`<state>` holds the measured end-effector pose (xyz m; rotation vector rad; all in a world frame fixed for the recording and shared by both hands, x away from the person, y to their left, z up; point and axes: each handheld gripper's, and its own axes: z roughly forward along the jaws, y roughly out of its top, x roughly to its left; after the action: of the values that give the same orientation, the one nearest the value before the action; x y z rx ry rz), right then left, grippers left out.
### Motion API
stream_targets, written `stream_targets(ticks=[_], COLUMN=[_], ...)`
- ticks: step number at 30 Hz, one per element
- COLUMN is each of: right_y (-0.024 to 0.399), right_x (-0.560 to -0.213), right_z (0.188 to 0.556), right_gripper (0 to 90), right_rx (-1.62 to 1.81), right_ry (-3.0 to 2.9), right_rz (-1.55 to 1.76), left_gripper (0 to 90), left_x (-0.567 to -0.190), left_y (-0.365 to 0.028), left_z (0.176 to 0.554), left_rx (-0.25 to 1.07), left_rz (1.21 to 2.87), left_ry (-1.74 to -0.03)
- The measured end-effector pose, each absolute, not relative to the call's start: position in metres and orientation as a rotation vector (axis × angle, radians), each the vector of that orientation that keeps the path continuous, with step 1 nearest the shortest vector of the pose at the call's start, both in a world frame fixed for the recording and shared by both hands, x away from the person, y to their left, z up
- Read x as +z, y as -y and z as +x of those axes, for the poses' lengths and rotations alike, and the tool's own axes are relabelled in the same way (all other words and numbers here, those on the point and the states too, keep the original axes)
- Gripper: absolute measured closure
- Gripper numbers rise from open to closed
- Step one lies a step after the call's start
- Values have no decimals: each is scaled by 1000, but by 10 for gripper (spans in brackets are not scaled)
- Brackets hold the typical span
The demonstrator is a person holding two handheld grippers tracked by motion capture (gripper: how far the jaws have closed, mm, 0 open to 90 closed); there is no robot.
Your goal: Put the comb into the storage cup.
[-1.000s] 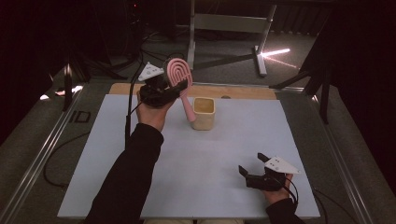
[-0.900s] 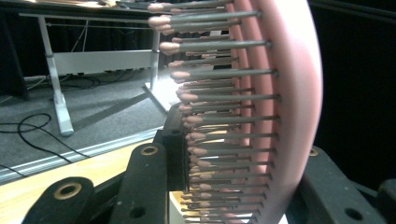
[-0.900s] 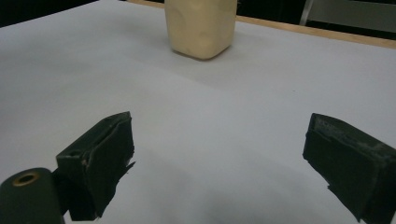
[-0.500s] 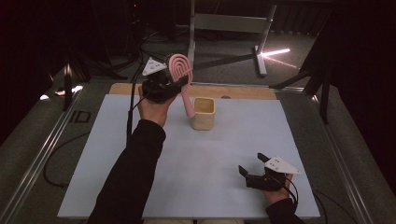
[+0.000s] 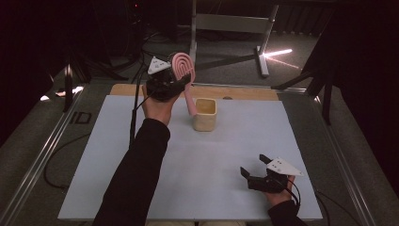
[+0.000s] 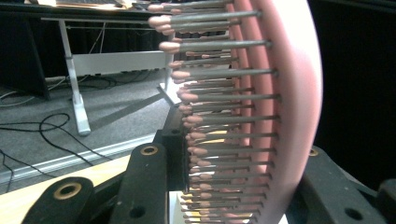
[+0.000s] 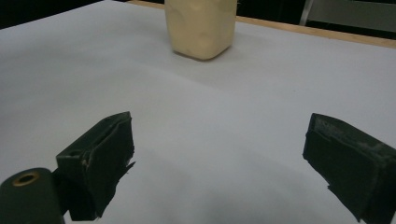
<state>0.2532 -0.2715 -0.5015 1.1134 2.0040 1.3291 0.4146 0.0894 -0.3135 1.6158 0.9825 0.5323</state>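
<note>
Fingers of the left gripper [image 5: 181,77] pinch the pink hairbrush [image 5: 182,66]; the right gripper [image 5: 251,165] fingers stand spread, touching nothing.

You're working in a lab or studio test space, dimly lit: a wooden table [image 5: 235,92] covered by a pale sheet [image 5: 155,155], metal rails [image 5: 33,165] along its sides, loose cables [image 6: 32,123] across a grey carpeted floor [image 6: 112,105], and a metal stand frame [image 5: 230,23] behind in the dark.

You've got a pink hairbrush [image 5: 182,66] with grey bristles tipped in pink, and a pale cream cup [image 5: 204,114]. Both grippers [image 5: 181,79] [image 5: 252,170] are black, on a plain light grey-blue mat [image 5: 113,155] with no pattern.
</note>
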Motion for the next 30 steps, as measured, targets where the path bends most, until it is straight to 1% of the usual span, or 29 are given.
stream_targets(ticks=[15,30], right_y=[273,277], right_x=[-501,-501], right_z=[254,255], right_gripper=[87,87], right_rx=[1338,1341], right_ry=[-1999,-1991], right_rz=[1115,1126], left_gripper=[644,644], left_x=[-307,-315], left_y=[-79,-68], left_z=[424,434], left_rx=[567,584], left_rz=[1613,1604], left_ry=[-987,-1007])
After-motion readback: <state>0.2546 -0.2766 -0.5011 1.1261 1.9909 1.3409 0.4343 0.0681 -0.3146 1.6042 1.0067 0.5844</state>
